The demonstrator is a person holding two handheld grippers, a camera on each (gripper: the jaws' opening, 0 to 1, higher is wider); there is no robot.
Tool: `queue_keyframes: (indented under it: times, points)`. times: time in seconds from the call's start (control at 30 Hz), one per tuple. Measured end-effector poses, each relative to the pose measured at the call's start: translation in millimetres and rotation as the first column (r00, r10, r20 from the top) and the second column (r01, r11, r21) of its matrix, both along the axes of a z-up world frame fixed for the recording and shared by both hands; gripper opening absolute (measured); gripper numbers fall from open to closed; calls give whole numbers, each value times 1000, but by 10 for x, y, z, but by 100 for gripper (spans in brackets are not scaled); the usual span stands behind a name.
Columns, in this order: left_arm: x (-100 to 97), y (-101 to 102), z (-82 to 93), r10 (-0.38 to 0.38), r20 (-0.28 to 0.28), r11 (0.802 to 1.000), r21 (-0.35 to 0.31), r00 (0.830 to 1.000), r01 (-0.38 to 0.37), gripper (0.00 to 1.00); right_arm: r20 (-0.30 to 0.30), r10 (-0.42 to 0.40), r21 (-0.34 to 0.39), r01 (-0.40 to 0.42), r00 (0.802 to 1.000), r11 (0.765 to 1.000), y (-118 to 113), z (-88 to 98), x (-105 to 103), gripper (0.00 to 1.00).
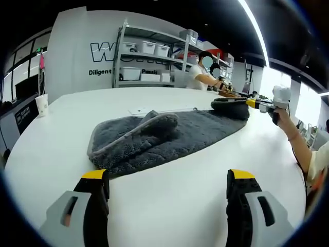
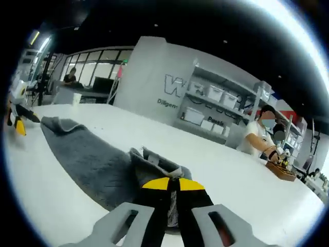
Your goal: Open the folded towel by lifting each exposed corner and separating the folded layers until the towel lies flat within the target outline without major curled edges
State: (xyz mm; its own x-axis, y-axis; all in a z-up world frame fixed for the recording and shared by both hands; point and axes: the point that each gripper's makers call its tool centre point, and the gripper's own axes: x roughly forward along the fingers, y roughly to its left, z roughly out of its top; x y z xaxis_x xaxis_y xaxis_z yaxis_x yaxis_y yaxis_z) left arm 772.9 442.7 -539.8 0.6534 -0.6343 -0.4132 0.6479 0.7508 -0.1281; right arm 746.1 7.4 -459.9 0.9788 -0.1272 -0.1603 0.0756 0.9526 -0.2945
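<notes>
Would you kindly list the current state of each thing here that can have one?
towel: partly folded, one end lifted off the table
left gripper: open, holding nothing
right gripper: shut on a towel edge
paper cup: upright

My white table point(image 1: 169, 190) carries a grey towel point(image 1: 169, 136), part folded with a rolled layer on top. A paper cup point(image 1: 42, 104) stands near the far left edge. Something flat and white point(image 1: 141, 110) lies just beyond the towel; I can't tell what.
</notes>
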Motion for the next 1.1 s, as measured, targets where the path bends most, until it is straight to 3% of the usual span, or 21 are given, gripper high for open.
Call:
queue_keyframes:
  times: [0.13, 0.37, 0.6, 1.1]
  points:
    - [1, 5, -1, 2, 0, 1000, 3, 1000, -2, 94, 56, -81, 22, 80, 995, 997, -250, 109, -82, 0]
    - [-1, 3, -16, 0, -4, 1000, 6, 1000, 0, 94, 99, -189, 75, 182, 977, 980, -599, 163, -231, 0]
    - [6, 4, -31, 0, -9, 1000, 9, 1000, 0, 93, 84, -290, 120, 280, 953, 953, -938, 53, -355, 0]
    - [0, -3, -11, -11, -8, 1000, 10, 1000, 11, 93, 89, -420, 123, 408, 903, 905, -1280, -60, -501, 0]
